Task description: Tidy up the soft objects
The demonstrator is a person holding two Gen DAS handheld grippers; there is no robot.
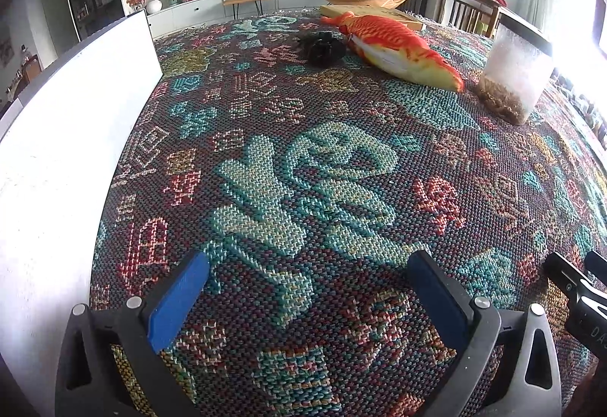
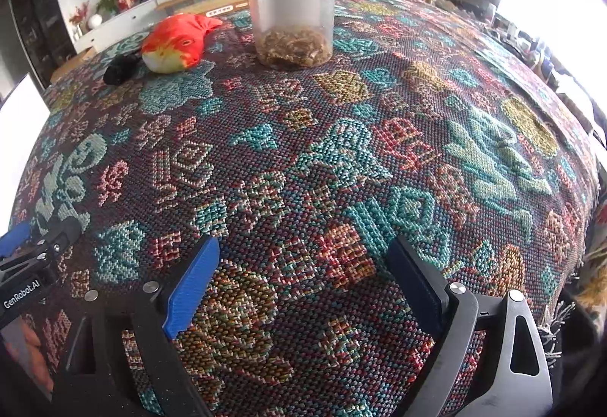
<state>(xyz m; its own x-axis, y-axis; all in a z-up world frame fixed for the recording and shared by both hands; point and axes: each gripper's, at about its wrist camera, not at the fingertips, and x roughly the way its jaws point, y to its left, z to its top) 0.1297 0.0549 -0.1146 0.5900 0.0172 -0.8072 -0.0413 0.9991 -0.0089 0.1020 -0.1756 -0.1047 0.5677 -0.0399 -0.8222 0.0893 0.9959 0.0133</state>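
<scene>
Both your claws, left claw (image 1: 307, 293) and right claw (image 2: 303, 276), stand wide and empty over the woven surface (image 2: 341, 151). The fish plush (image 2: 176, 41) lies left of the jar (image 2: 292, 7), a black bundle (image 2: 119, 68) beside it; open cloth lies nearer you.

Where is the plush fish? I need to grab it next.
The orange-red plush fish lies on the far side of the patterned woven cloth, between the small black object and the clear black-lidded plastic jar.

Both wrist views are looking steeply down, close over the woven cloth (image 1: 303, 159), sharing fish plush (image 2: 174, 41) and jar (image 2: 292, 7) upper frame.
</scene>
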